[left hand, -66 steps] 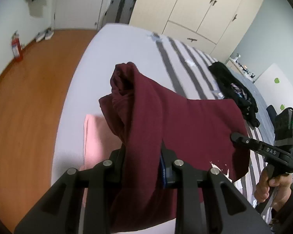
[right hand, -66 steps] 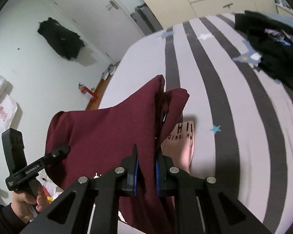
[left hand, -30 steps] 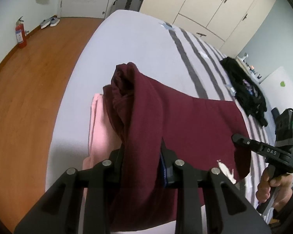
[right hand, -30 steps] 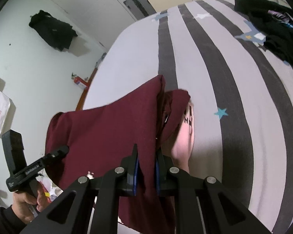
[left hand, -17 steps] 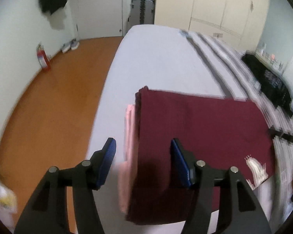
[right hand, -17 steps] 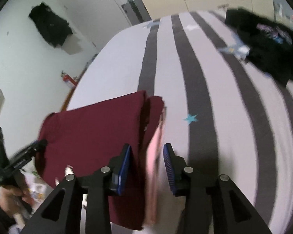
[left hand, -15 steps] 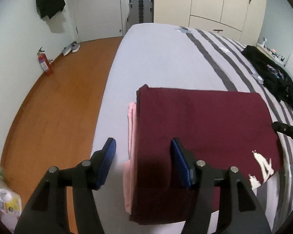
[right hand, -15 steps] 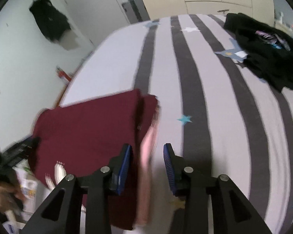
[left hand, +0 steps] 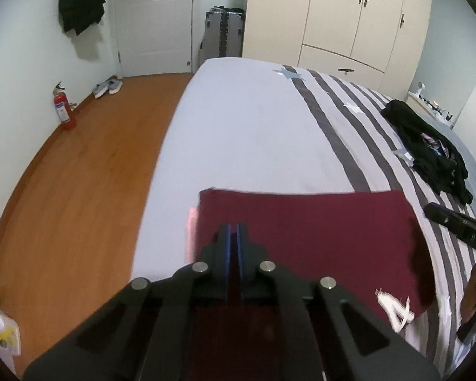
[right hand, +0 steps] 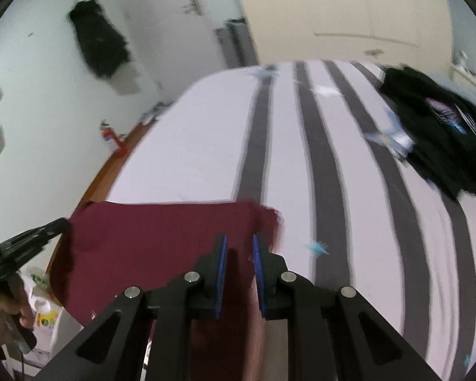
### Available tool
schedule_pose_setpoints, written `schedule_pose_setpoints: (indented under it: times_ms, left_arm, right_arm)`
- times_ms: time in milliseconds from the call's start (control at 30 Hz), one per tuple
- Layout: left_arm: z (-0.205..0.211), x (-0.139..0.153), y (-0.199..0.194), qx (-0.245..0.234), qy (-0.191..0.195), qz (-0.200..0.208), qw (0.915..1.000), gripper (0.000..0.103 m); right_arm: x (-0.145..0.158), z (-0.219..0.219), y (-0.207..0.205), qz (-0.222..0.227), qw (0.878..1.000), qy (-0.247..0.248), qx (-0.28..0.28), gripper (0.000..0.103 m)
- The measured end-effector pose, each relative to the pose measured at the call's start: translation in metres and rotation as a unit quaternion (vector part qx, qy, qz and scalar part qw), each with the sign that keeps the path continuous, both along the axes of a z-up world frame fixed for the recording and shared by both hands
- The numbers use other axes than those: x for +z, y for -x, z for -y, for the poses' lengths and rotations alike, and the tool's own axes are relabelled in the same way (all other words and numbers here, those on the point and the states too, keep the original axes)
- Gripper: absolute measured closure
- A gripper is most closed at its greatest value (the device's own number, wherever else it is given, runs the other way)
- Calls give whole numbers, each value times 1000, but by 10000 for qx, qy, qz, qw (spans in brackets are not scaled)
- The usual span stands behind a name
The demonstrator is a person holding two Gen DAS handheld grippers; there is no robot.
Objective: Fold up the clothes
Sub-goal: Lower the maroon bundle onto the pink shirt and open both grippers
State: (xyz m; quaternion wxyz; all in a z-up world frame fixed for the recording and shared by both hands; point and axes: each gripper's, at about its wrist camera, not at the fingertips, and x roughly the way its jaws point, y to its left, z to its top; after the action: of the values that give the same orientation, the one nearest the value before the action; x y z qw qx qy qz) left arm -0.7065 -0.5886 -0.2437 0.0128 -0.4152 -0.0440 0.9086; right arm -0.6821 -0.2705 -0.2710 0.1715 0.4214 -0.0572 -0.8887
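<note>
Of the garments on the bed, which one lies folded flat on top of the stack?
The maroon shirt, a flat rectangle over the pink garment; the black clothes lie crumpled farther away.

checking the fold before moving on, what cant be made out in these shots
- Pink garment: left wrist view, only a blurred sliver shows beside the folded maroon shirt covering it.
- White print on the shirt: left wrist view, blurred, unreadable.
- Black clothes pile: right wrist view, motion-blurred, cut by the edge.

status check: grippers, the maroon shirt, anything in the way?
Left gripper shut, empty. Right gripper part open, empty. Maroon shirt folded flat on bed, atop pink garment. Black clothes pile far side, well apart.
</note>
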Motion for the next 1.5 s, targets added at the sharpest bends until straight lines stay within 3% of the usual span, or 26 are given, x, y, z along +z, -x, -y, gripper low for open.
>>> schedule_pose_setpoints:
  times_ms: [167,300,400,533,733,833,967,1067,1300,1500]
  left_arm:
    - [2,-25,24,187,89,360,9991,100]
    - [12,-43,27,234,-184,478,9984,99]
    - [15,-37,30,279,-254,469,9982,99]
    - [3,-18,41,-63,176,223,9996,99]
    - [7,-44,69,7,501,637,9967,99]
    - [7,-48,72,-52,787,655,9947,99]
    - [14,-40,69,73,904,526,9945,100]
    - [32,-29,57,301,698,382,9964,100]
    - [-3,-8,-1,-464,684,-114,9965,100]
    - [-22,-29,-19,-456,584,2,9973,100]
  right_arm:
    - [-11,31,17,35,9997,-229,30,87]
    - [-40,24,35,411,9980,-453,-140,101]
    - [-45,14,37,356,9984,-401,-156,103]
    - [-39,7,45,234,9984,-463,-239,96]
    - [-51,9,60,319,9968,-738,-38,96]
    - [-57,-5,66,420,9952,-849,-239,96]
    - [-46,-28,65,334,9963,-673,-408,96]
    - [-29,-36,52,151,9987,-366,-329,96]
    - [2,-15,-8,-397,9988,-151,247,96]
    - [-25,1,-17,-139,9989,-276,350,96]
